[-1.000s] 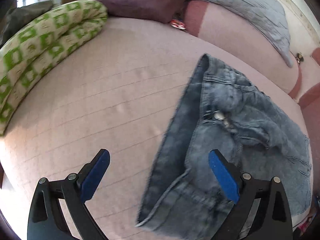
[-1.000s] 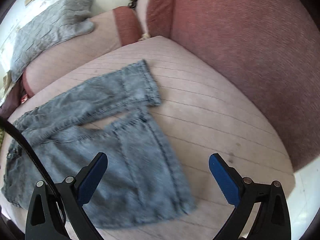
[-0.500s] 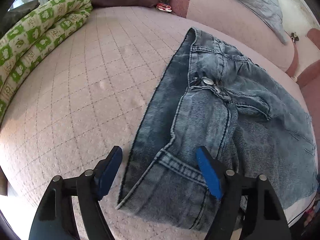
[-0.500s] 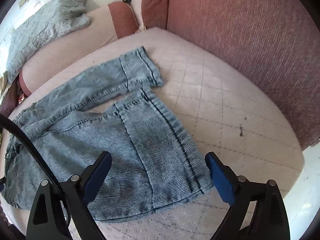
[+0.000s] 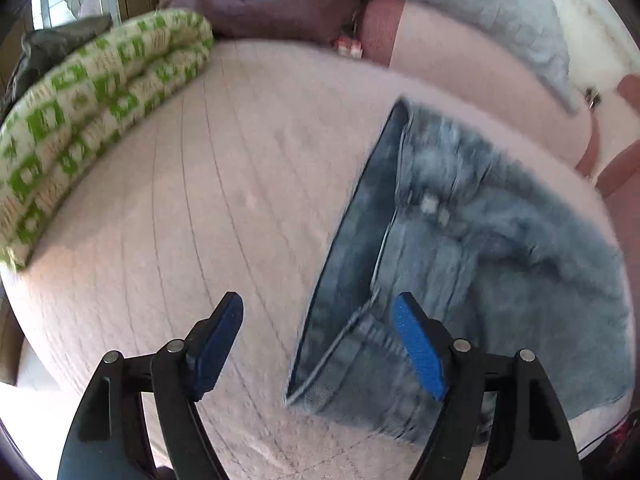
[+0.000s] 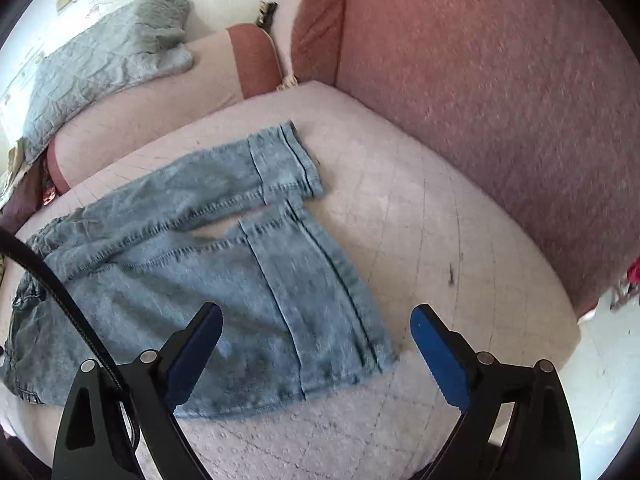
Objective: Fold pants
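Light blue denim pants [image 6: 208,280] lie flat on a pink quilted sofa seat [image 6: 440,240]. In the right wrist view both leg ends point right, the nearer leg hem [image 6: 340,332] just ahead of my right gripper [image 6: 316,340], which is open and empty above it. In the left wrist view the waistband end [image 5: 360,280] with the button fly lies at right. My left gripper [image 5: 320,340] is open and empty, its jaws standing either side of the waistband's near corner.
A green and white patterned folded blanket [image 5: 80,120] lies at the seat's left. A grey quilted cover [image 6: 100,64] drapes the back cushion. The dark pink sofa backrest [image 6: 500,100] rises on the right. A black cable [image 6: 52,288] crosses the right view.
Both grippers stay open and have shifted slightly over the pants. The left view has pulled back and is blurred with motion. The pants lie as before.
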A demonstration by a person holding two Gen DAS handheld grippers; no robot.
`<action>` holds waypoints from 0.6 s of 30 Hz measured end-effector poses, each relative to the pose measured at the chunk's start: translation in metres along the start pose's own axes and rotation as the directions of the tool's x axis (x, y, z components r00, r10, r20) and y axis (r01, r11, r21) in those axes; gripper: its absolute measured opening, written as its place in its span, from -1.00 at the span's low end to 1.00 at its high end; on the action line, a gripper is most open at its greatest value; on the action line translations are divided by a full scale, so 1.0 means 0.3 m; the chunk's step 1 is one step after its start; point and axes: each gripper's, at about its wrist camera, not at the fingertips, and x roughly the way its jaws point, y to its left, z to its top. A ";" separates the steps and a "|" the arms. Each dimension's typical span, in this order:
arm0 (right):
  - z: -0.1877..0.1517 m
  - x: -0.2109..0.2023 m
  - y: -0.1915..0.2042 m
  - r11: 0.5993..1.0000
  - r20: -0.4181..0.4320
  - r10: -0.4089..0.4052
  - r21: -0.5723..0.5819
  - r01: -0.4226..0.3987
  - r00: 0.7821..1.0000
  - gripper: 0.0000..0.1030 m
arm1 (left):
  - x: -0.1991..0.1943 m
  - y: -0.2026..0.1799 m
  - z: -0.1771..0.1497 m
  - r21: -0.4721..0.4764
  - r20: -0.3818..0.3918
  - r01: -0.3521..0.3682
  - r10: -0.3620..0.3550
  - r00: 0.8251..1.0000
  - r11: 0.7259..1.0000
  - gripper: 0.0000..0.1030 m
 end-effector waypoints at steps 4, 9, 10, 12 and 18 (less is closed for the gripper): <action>0.134 -0.010 0.042 0.997 0.041 0.067 -0.050 -0.065 0.997 0.90 | -0.012 -0.043 0.140 0.014 0.007 0.040 -0.041 0.999 0.999 0.51; 0.304 0.113 0.087 0.982 0.019 0.181 -0.053 -0.180 0.983 0.90 | 0.092 -0.173 0.325 0.052 -0.004 0.082 -0.082 0.997 0.995 0.53; 0.343 0.160 0.101 0.982 0.010 0.177 -0.069 -0.176 0.984 0.90 | 0.124 -0.202 0.354 0.061 -0.010 0.086 -0.085 0.996 0.994 0.53; 0.404 0.251 0.123 0.982 -0.008 0.164 -0.093 -0.164 0.986 0.90 | 0.210 -0.263 0.424 0.076 -0.035 0.101 -0.099 0.994 0.992 0.53; 0.573 0.557 0.097 0.990 -0.090 0.118 -0.061 -0.123 0.989 0.90 | 0.466 -0.343 0.570 0.061 -0.104 0.145 -0.138 0.985 0.988 0.53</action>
